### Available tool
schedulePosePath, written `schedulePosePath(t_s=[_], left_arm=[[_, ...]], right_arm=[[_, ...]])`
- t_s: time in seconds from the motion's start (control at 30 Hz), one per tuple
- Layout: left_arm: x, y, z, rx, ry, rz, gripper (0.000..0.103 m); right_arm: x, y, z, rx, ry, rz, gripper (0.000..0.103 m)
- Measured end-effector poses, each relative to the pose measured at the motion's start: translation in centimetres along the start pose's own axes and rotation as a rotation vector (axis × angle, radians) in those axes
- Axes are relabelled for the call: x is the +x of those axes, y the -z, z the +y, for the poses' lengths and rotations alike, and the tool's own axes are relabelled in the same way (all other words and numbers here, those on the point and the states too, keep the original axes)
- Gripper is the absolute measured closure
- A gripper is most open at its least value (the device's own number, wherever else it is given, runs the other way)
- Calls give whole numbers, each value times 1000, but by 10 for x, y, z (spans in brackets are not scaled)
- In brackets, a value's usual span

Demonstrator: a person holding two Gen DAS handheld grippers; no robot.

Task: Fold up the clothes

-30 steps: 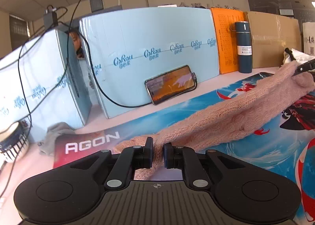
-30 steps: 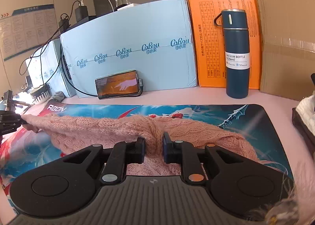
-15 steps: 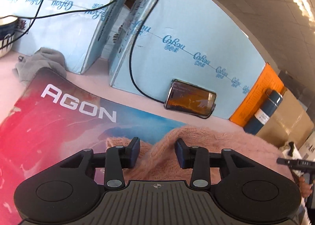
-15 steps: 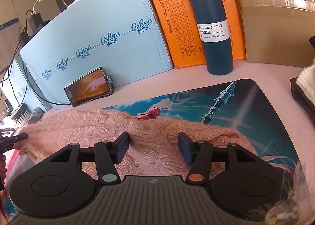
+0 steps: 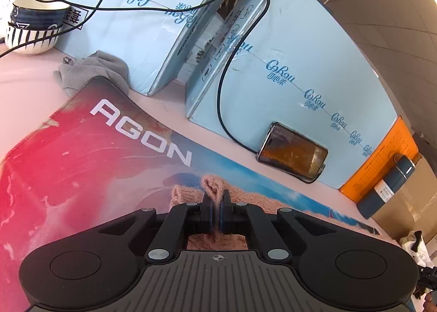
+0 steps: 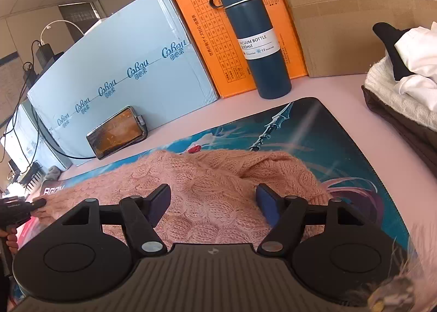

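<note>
A pink cable-knit sweater [image 6: 215, 175] lies bunched across the printed desk mat [image 6: 327, 131]. In the left wrist view my left gripper [image 5: 215, 198] is shut on a small raised pinch of the sweater [image 5: 210, 184] at its end near the AGON lettering. The right wrist view shows that left gripper [image 6: 37, 204] at the far left, on the sweater's edge, with a hand below it. My right gripper [image 6: 213, 198] is wide open just above the middle of the sweater, and nothing is held between its fingers [image 6: 159, 200].
Light blue boxes [image 6: 123, 77], a propped phone [image 6: 116, 133] with its cable, an orange box [image 6: 215, 30], a dark blue vacuum bottle [image 6: 255, 36] and a cardboard box line the back. Stacked bowls [image 5: 32, 25] and a grey cloth [image 5: 92, 68] sit far left. Piled clothes [image 6: 401, 79] lie right.
Both grippers held the stretched sweater a second ago and then opened. The left has since shut on a pinch at the sweater's left end; the right has opened wider over the now bunched sweater.
</note>
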State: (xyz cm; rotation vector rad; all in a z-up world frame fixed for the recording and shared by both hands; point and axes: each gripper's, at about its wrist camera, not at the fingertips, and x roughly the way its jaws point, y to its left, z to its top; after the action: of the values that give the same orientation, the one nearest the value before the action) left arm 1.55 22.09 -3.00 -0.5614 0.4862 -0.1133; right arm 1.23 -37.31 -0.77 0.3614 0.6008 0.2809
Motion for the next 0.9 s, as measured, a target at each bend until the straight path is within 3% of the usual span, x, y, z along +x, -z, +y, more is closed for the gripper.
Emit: schedulePosePath(t_s=[0.17, 0.2, 0.27, 0.47, 0.57, 0.67, 0.83, 0.87, 0.9], left_arm=[[-44, -6, -9, -24, 100, -142, 100], [-51, -9, -11, -25, 110, -164, 100], [-58, -12, -13, -15, 107, -179, 100], [-33, -3, -15, 53, -27, -59, 100], [-21, 2, -13, 61, -63, -26, 99], [-20, 4, -9, 42, -52, -30, 99], [-19, 4, -4, 16, -46, -31, 99], [-18, 4, -4, 16, -46, -31, 99], [-18, 4, -4, 16, -47, -30, 99]], right_arm=[[-3, 2, -7, 27, 12, -29, 89], [-5, 1, -10, 38, 5, -48, 90], [-9, -3, -14, 55, -5, -76, 91], [-2, -8, -6, 9, 48, -59, 87], [-2, -12, 7, -42, 104, -115, 48], [3, -17, 24, -88, 58, -126, 47], [39, -13, 57, -191, 49, -52, 47], [45, -10, 58, -200, 54, -35, 51], [51, -8, 60, -208, 60, -18, 65]])
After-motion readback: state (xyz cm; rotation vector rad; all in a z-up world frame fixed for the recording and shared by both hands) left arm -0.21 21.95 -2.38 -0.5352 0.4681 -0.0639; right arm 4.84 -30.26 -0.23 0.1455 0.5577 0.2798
